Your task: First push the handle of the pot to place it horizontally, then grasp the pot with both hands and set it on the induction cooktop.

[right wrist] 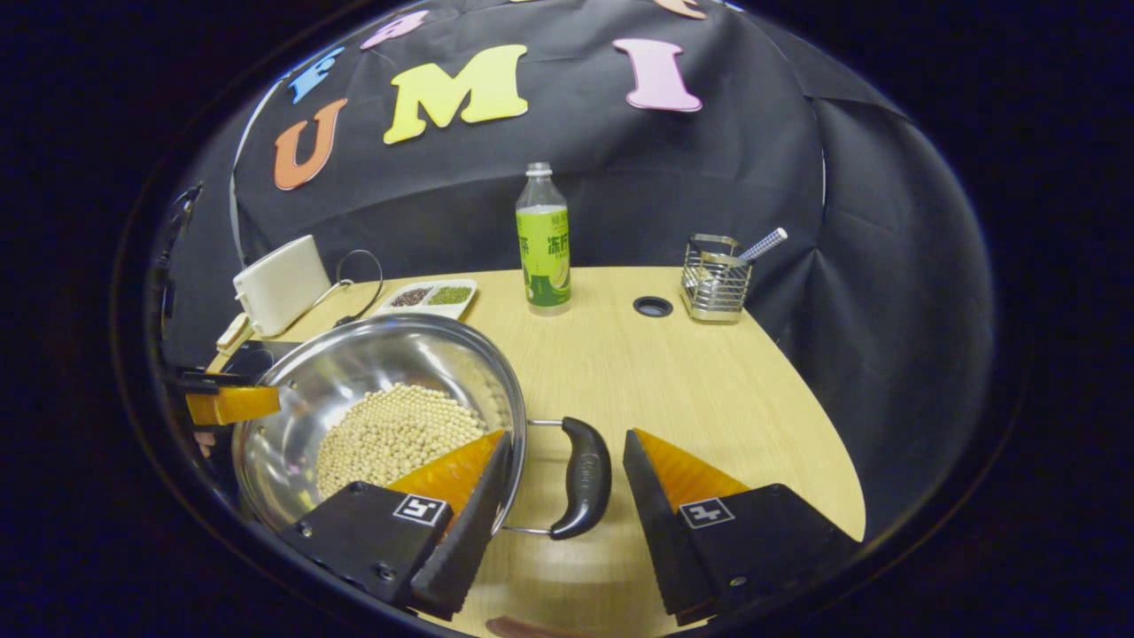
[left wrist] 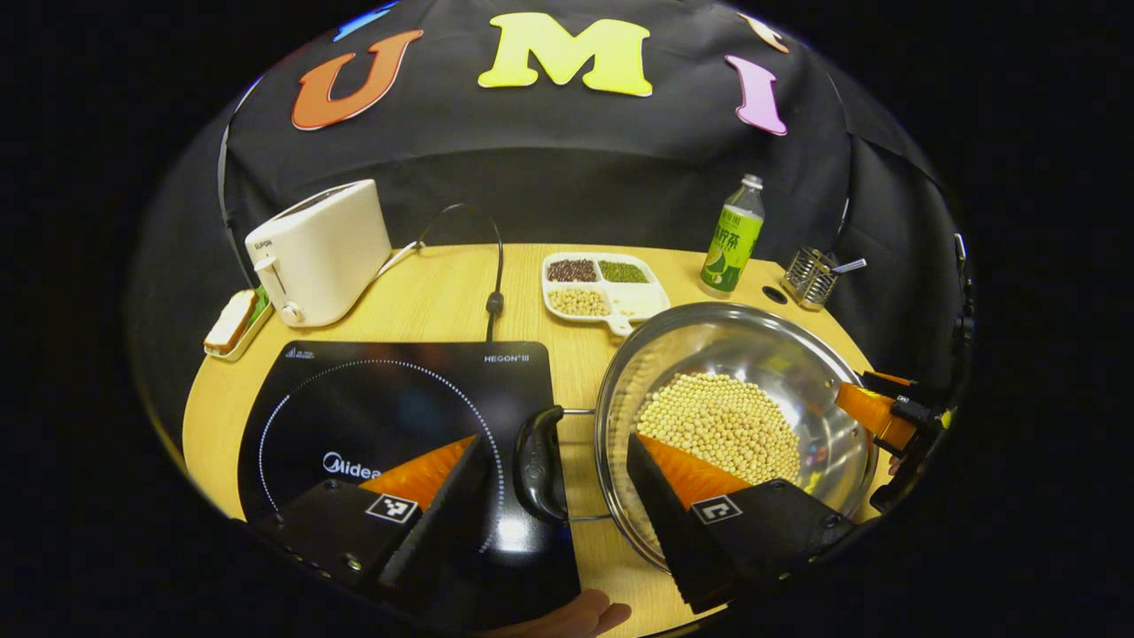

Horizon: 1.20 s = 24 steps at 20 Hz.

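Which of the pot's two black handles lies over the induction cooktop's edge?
The handle between the left gripper's open fingers; it overlaps the induction cooktop. The other handle, between the right gripper's fingers, lies over bare table.

Left gripper (left wrist: 556,461) and right gripper (right wrist: 567,456), fingers spread wide

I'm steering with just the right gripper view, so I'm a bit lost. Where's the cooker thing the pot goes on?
Observer: The induction cooktop lies flat on the table, right against the pot's left side.
Operator: Is the other gripper ready to grab?
Observer: The left gripper has its jaws open, one on each side of the pot's black left handle, which sits over the cooktop's edge.
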Tool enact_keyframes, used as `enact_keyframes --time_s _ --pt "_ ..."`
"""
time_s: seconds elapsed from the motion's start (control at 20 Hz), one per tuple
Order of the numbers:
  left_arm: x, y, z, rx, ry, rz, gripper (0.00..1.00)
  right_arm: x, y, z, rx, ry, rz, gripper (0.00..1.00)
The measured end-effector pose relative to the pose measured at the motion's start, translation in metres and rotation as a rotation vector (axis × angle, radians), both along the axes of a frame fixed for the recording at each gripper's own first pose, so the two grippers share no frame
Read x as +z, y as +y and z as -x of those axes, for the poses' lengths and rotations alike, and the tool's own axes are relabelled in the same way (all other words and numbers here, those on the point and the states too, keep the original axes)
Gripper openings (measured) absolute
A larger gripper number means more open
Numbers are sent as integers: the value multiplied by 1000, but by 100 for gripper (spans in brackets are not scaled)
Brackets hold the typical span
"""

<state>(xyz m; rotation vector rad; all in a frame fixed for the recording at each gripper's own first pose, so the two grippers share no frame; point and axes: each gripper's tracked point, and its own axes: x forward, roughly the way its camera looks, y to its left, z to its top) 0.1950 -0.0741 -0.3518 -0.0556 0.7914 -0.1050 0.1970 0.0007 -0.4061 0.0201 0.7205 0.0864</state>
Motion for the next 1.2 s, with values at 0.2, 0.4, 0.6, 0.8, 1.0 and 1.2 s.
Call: enact_keyframes --time_s 0.2,0.4,0.6,0.8,1.0,1.2 --pt "-4 -1 -1 -4 8 -32 88 -1 4 1 7 5 -30 83" --pt "-7 -1 -2 -2 18 -60 78 -5 10 5 2 36 -40 74" --pt "-7 -4 -1 -19 3 -69 65 -6 7 5 -31 49 -20 70" --pt "-5 -6 0 -15 5 -55 59 -6 3 11 -41 86 10 69" --pt "-5 -10 1 -13 12 -62 56 -3 1 21 -45 128 3 65" --pt "-2 -10 1 -19 4 -62 54 7 -4 30 -49 147 -3 64"
